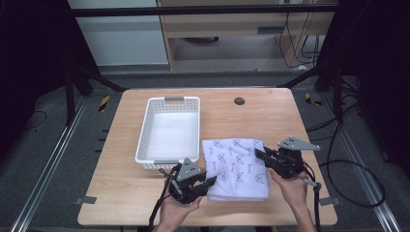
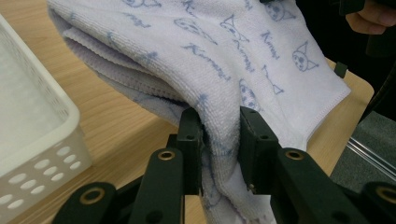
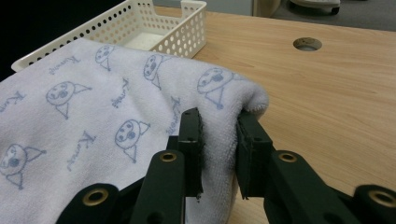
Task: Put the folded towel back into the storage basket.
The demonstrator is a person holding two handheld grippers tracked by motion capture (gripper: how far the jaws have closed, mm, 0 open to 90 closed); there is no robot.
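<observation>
A folded white towel with a blue cartoon print lies on the wooden table, right of a white perforated basket. My left gripper is shut on the towel's near left edge; in the left gripper view the cloth is pinched between both pads and lifted slightly off the wood. At the towel's right edge my right gripper is shut on the folded towel, with a thick fold squeezed between its jaws. The basket stands empty behind the towel.
A round cable hole sits in the table at the back right of the basket. Bare wood stretches to the right of the towel. The table's near edge lies just behind both hands. Cables run over the floor on the right.
</observation>
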